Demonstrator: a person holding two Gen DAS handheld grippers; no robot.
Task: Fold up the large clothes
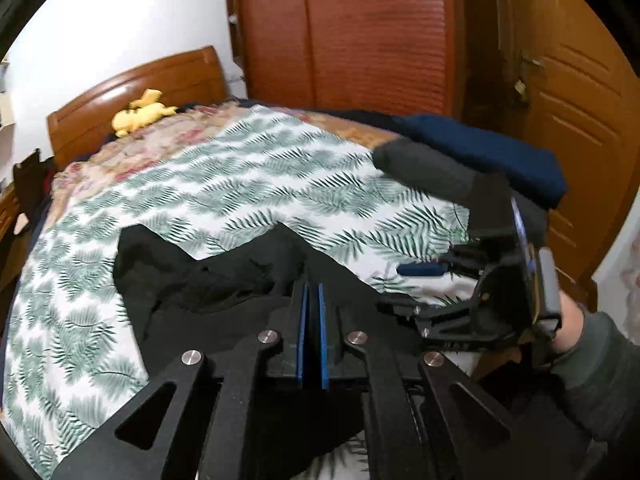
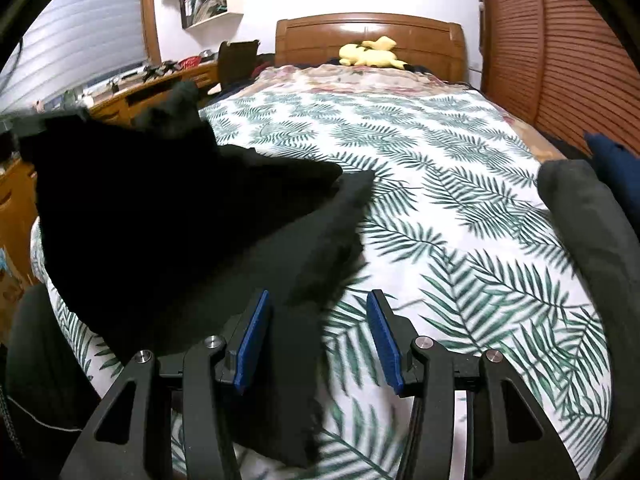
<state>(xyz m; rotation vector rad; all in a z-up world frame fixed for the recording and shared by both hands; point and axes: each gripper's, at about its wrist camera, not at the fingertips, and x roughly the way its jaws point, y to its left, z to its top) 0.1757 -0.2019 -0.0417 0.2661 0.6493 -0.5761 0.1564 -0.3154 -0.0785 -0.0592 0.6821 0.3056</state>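
Left wrist view: the left gripper (image 1: 312, 300) has its two blue-padded jaws drawn together with only a thin slit between them; whether black cloth is pinched in that slit cannot be told. The black garment (image 1: 192, 280), a soft matte fabric in rumpled folds, lies directly ahead of and beneath the jaws and spreads away to their left, with one pointed corner rising beyond the tips. It rests on a bed sheet (image 1: 256, 184) of white cloth printed with green fern leaves. To the right of the jaws, the right gripper (image 1: 424, 276) is seen side-on, held by a hand (image 1: 568, 332) in a grey-green sleeve. Beyond it, a grey rolled garment (image 1: 424, 168) and a dark blue folded garment (image 1: 492, 152) lie at the sheet's far right. A yellow plush toy (image 1: 140, 114) sits far ahead against a glossy wooden headboard (image 1: 152, 84). Right wrist view: the right gripper (image 2: 318, 334) has its ribbed blue pads standing well apart, gripping nothing. The black garment (image 2: 168, 232) lies ahead and to the left of the jaws, one blurred edge reaching down between them. The fern sheet (image 2: 460, 240) fills the space ahead and to the right.
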